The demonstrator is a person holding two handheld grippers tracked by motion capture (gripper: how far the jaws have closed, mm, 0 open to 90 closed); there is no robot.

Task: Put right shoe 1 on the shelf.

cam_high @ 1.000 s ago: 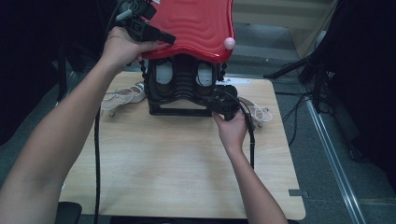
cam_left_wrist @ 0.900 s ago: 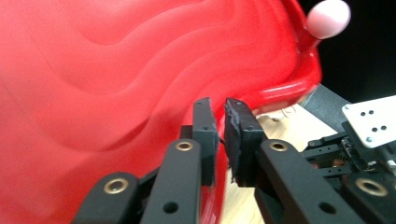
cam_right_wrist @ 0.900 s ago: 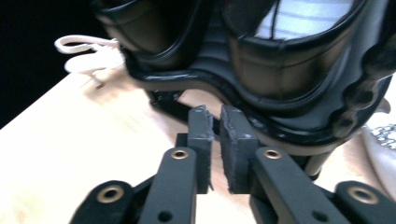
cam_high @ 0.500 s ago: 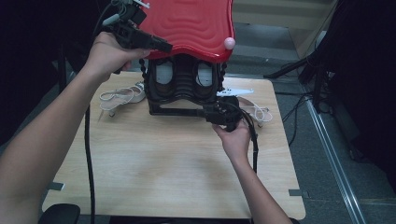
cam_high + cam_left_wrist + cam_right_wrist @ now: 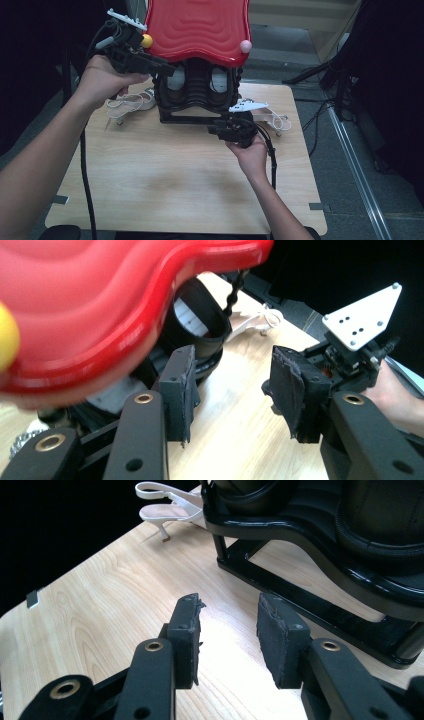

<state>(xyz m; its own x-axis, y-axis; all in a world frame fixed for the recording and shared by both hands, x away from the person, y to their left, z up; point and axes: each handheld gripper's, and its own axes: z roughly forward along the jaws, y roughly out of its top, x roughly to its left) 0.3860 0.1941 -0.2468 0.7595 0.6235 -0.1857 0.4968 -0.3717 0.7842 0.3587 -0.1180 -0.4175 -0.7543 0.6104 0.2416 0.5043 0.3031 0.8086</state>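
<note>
Red lid (image 5: 198,27): wavy-ribbed, upper centre of the high view, atop a black stand (image 5: 196,95); a yellow ball (image 5: 146,41) at its left edge, a pink ball (image 5: 245,46) at its right corner. In the left gripper view the lid (image 5: 100,305) takes the upper left.

Stand: black frame at the far middle of the table (image 5: 150,185); its base bar (image 5: 305,605) runs across the right of the right gripper view.

Left gripper (image 5: 167,70): upper left of the high view, just beside the lid's left edge. Jaws have just been opening; they stand apart with bare table between them, gripping nothing (image 5: 232,390).

Right gripper (image 5: 215,131): centre of the high view, at the stand's front right foot. Jaws have just been opening; apart, nothing between them (image 5: 227,635).

White shoes: one (image 5: 127,102) left of the stand, one (image 5: 272,120) right of it, both on the table. A heeled one (image 5: 170,505) lies at the top of the right gripper view.
</note>
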